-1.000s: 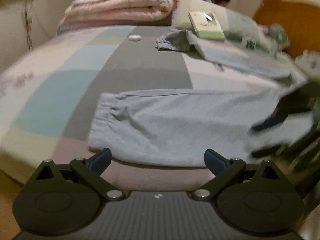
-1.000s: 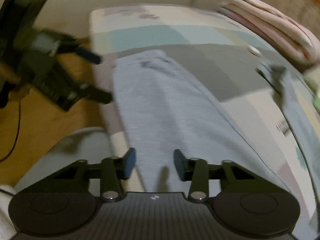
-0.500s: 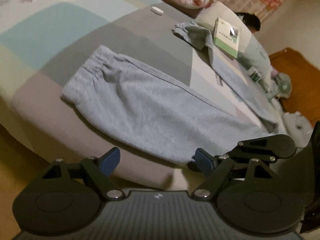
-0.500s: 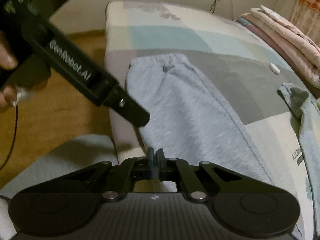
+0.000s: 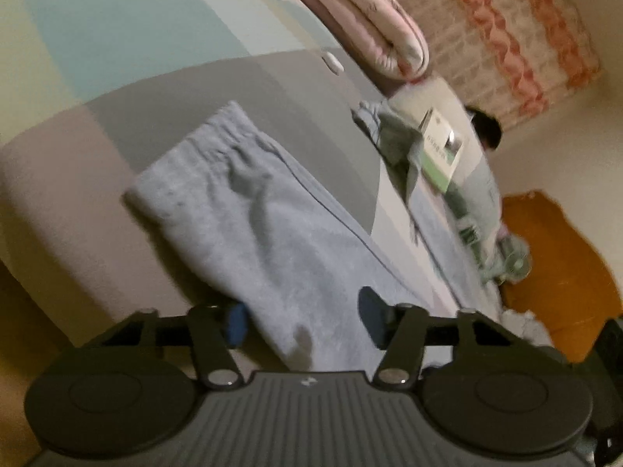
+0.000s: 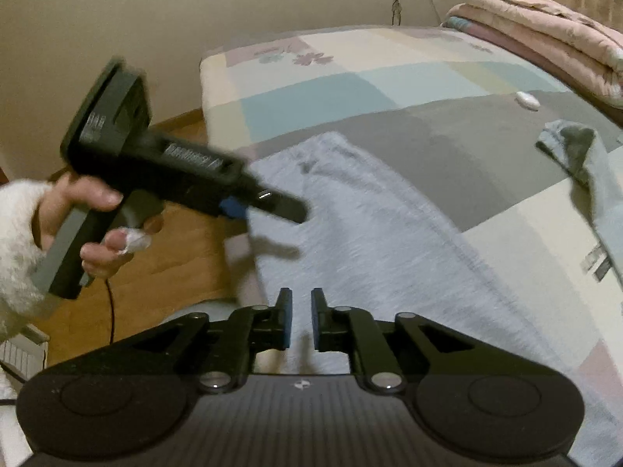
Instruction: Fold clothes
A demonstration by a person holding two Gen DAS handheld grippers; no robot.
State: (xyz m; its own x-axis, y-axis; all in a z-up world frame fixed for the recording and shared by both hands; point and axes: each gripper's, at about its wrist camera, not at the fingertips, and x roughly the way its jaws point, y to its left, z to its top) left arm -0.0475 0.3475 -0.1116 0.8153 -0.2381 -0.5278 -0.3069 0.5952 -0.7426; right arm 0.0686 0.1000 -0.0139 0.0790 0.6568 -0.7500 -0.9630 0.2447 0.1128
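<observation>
Light grey-blue trousers (image 5: 272,225) (image 6: 370,225) lie flat along the near edge of the bed, with the elastic waistband at the far end. My left gripper (image 5: 303,319) (image 6: 268,214) is rolled over and straddles the trousers' near edge. Its jaws are closing, the cloth lies between them, and the pads do not press on it. My right gripper (image 6: 300,319) sits further along the same edge. Its jaws are almost together, a sliver wider than before, and grey cloth fills the narrow gap.
The bed's patchwork sheet (image 6: 331,89) also carries a second pale garment (image 6: 584,155), a small white object (image 6: 527,99), a folded pink quilt (image 6: 545,27) and a green-white book (image 5: 440,151). A person (image 5: 484,132) lies at the far end. Wooden floor (image 6: 155,257) borders the bed.
My left gripper rolled, dropped to the trousers' near edge and narrowed around it. The right gripper went from part-open to shut at that edge, then rose a little with a thin gap.
</observation>
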